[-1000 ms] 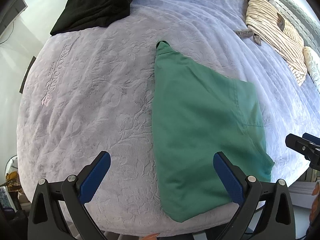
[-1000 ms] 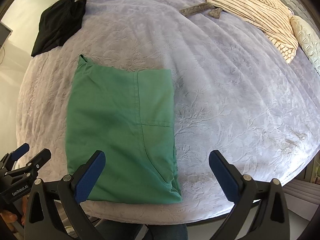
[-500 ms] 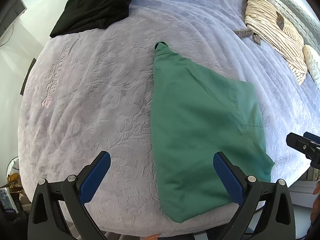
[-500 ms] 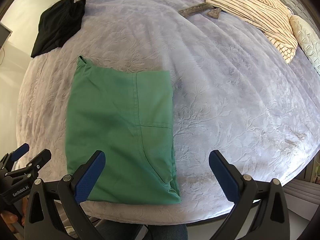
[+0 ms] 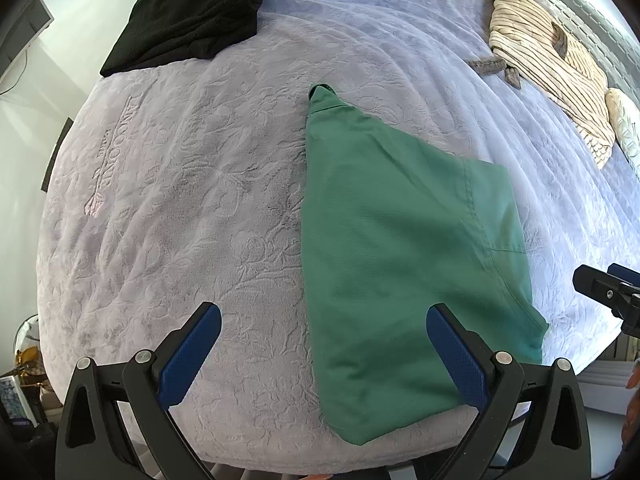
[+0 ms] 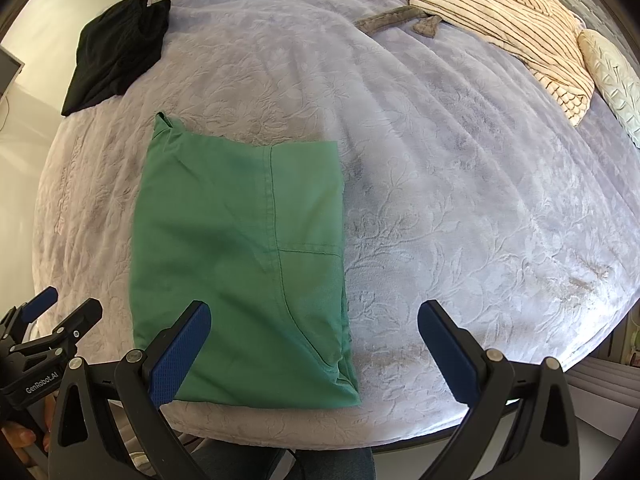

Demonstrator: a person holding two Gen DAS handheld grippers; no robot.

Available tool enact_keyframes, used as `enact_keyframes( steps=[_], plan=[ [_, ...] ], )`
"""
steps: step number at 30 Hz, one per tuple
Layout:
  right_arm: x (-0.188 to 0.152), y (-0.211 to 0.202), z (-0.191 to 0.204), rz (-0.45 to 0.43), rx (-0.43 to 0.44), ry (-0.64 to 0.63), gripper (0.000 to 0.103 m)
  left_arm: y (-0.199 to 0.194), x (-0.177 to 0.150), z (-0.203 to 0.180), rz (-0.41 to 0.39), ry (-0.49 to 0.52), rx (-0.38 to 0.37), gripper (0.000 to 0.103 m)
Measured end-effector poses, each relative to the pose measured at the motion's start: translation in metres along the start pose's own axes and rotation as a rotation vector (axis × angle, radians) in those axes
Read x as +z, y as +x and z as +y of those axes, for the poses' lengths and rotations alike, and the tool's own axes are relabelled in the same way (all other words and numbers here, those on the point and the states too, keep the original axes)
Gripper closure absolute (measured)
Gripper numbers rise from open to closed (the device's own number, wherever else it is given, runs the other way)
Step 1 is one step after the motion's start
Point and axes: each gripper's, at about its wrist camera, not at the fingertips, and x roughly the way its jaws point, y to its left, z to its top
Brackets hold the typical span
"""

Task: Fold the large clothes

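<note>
A green garment (image 5: 400, 248), folded into a long rectangle, lies flat on the lavender bedspread (image 5: 180, 200) near the bed's front edge; it also shows in the right wrist view (image 6: 240, 260). My left gripper (image 5: 324, 332) is open and empty, held above the front edge with its right finger over the garment's near end. My right gripper (image 6: 314, 332) is open and empty, its left finger over the garment's near end. The left gripper (image 6: 52, 312) shows at the lower left of the right wrist view, and part of the right gripper at the right edge of the left wrist view.
A folded black garment (image 5: 188, 16) lies at the far left of the bed (image 6: 116, 48). A cream striped garment (image 5: 552, 76) with grey trim lies at the far right (image 6: 500, 20), next to a pale pillow (image 6: 612, 76). The bed's front edge runs just under both grippers.
Both grippers have shifted very slightly; the green garment lies as before. Both stay open.
</note>
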Motion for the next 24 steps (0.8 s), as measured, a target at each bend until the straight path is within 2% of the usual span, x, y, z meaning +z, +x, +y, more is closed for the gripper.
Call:
enact_keyframes(
  steps=[24],
  plan=[
    [-0.0001,-0.0011,0.0018,0.001,0.007,-0.009,0.000,-0.0003,-0.0002,-0.0004,0.000,-0.001,0.001,0.000]
  ],
)
